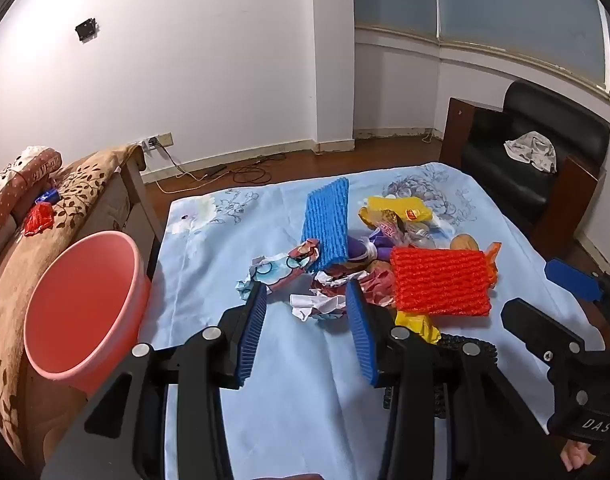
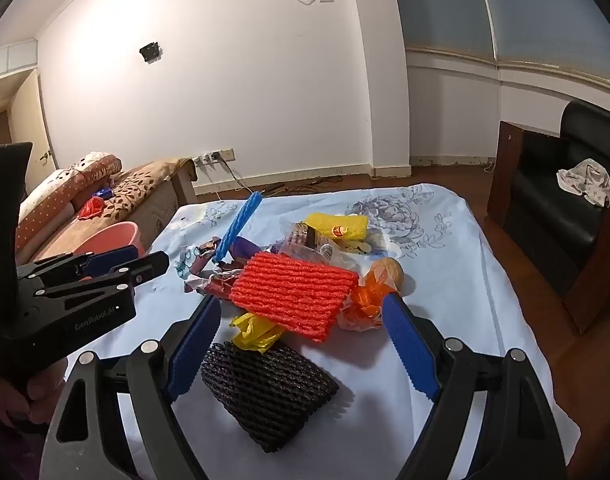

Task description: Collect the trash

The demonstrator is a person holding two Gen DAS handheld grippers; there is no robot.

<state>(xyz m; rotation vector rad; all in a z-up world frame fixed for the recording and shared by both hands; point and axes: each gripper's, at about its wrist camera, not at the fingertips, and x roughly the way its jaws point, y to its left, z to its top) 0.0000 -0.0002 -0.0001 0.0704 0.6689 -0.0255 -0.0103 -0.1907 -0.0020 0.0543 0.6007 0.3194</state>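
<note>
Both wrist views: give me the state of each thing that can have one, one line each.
left gripper: open, fingers empty, above crumpled white paper.
right gripper: open wide, nothing held.
pink bucket: upright, looks empty.
red foam net: flat, on top of the pile.
blue foam net: tilted, leaning on the pile.
black foam net: flat on the sheet, apart from the red one.
yellow foam net: lying at the far side.

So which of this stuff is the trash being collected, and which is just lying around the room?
Part of the job:
- red foam net
- blue foam net
- black foam net
- yellow foam net
- crumpled wrappers
- pink bin, apparently for the trash

Just lying about:
- black armchair with a crumpled cloth
- brown sofa
- floor cables
</note>
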